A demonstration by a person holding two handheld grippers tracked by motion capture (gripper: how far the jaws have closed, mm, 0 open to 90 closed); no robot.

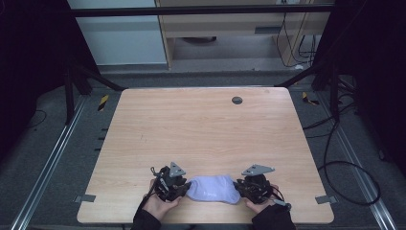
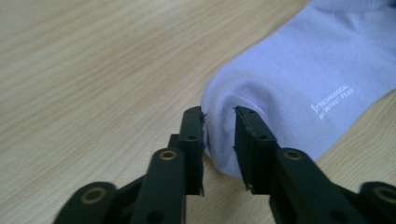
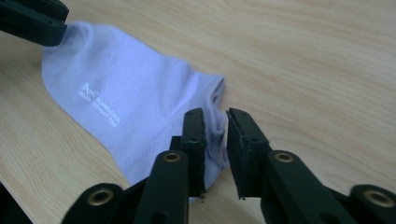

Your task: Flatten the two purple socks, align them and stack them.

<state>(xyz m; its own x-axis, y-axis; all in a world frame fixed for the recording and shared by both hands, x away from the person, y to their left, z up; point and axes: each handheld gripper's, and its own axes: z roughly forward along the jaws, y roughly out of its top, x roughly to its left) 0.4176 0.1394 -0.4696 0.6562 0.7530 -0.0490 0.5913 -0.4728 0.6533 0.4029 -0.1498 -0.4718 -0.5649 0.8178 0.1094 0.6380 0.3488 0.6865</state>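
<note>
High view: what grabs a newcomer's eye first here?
A pale lilac sock lying flat at the near edge of the wooden table, stretched between the two hand-held tools. The left gripper sits at one end of it and the right gripper at the other, each with its jaws slightly parted around a fold of fabric. In the left gripper view, small white lettering stands out on the sock.
</note>
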